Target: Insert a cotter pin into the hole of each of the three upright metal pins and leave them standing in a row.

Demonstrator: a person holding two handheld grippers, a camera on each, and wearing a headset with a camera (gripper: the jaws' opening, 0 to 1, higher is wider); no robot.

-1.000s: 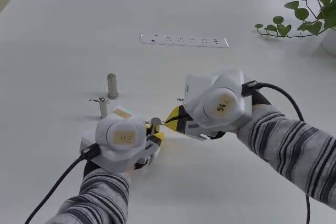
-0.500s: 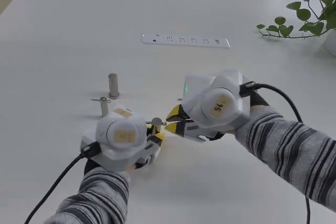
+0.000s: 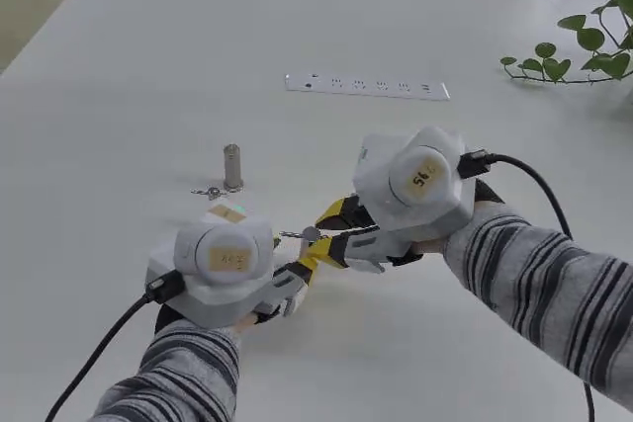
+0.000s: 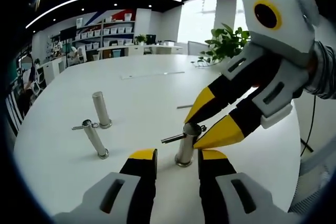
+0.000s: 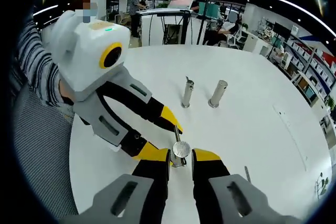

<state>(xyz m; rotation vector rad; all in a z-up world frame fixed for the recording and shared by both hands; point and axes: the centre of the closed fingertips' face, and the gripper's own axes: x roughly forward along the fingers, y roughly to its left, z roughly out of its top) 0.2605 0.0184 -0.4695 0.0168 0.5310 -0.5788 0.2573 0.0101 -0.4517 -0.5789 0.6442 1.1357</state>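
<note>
- At the far left of the white counter (image 3: 148, 66), a short upright steel pin (image 4: 95, 140) has a thin wire cotter pin (image 4: 79, 127) through its head. This one looks done.
- Just beside it, a bare upright steel pin (image 4: 100, 109) stands with nothing through its head.
- The left hand-held gripper (image 4: 177, 157) has its yellow-tipped jaws parted on either side of the foot of the third steel pin (image 4: 186, 145). A gap shows on one side, so it fences the pin rather than clamps it.
- The third steel pin stands upright on the counter between the two grippers. A second cotter pin (image 4: 172, 139) sticks out of its head.
- The right hand-held gripper (image 5: 181, 161) has its jaws drawn close about that head. I cannot tell whether they pinch the second cotter pin's loop, the head, or nothing.
- A spare cotter pin (image 4: 184, 106) lies loose on the counter beyond them.
- This looks like the second of three insertions, nearly through. The next move calls for seating the second cotter pin and letting go without tipping the third steel pin. After that, the spare cotter pin goes into the bare upright steel pin.
</note>
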